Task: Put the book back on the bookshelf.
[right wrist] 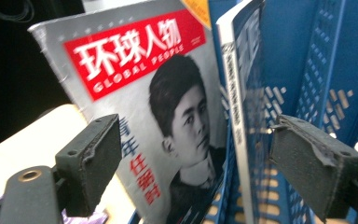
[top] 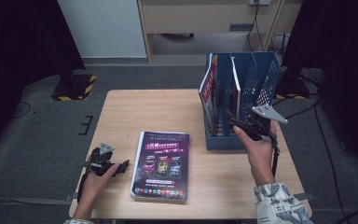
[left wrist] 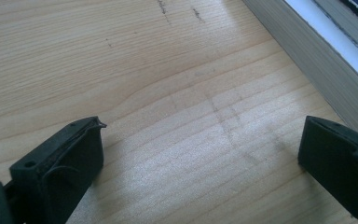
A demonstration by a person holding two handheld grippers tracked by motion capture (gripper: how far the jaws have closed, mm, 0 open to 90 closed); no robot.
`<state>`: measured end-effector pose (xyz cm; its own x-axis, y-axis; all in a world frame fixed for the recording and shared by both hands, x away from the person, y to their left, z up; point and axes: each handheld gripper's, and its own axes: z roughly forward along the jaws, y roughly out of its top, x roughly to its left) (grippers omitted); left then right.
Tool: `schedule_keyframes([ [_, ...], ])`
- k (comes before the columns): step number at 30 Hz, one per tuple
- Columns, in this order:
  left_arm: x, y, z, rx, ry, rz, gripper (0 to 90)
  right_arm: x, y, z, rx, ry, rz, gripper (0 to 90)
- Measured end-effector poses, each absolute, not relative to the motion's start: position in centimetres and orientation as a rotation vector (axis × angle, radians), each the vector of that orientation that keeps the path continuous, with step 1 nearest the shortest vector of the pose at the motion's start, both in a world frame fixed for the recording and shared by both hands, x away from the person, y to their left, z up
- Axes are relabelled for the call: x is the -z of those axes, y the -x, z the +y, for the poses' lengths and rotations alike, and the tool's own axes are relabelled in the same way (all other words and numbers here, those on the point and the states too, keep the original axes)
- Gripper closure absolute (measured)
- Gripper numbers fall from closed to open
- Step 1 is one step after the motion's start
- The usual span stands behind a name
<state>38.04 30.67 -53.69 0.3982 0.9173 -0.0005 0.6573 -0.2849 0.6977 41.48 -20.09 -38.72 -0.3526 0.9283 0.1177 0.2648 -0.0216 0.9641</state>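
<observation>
The right tongs (top: 235, 122) are held up at the front of the blue file rack (top: 265, 74), which stands on the right side of the wooden tabletop (top: 121, 112). In the right gripper view the two black jaws stand wide apart with nothing between them – they point at the magazines in the rack without touching either. The nearer one, a magazine with a red title block (right wrist: 135, 70) and a black-and-white portrait on its cover, leans in the rack's leftmost slot, tilted so its top tips outward past the rack's edge. Just beside it, in the next slot, a second magazine (right wrist: 235, 93) stands with its white spine edge toward the camera; blue perforated dividers rise behind it. The slots farther right look open, as far as the high view shows.

The left tongs (top: 123, 164) rest low at the tabletop's front left, held in the person's left hand (top: 95, 179). In the left gripper view its jaws are also spread wide and hold nothing; bare wood grain lies between them. Just beyond the tips of the jaws runs the thick page edge of a dark-covered book (top: 161, 165), which lies flat on the tabletop – cover up, near the front edge, between the two hands. The jaw tips are close to that edge, but whether they touch it cannot be told from these views
</observation>
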Motion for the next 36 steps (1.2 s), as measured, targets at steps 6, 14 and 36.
schedule_keyframes([
  [6,53.7,-38.1,30.7,-0.541,-2.045,1.331,0.0,39.5,-40.3,-19.7,-1.413,-1.248,1.697,12.6],
  [14,53.7,-38.1,30.8,-0.535,-2.049,1.320,0.0,41.1,-38.9,-17.9,-1.429,-1.210,1.788,8.0],
  [36,51.0,-36.3,29.2,-0.510,-1.986,1.171,10.1,46.7,-35.0,-11.9,-1.375,-1.017,2.075,21.2],
])
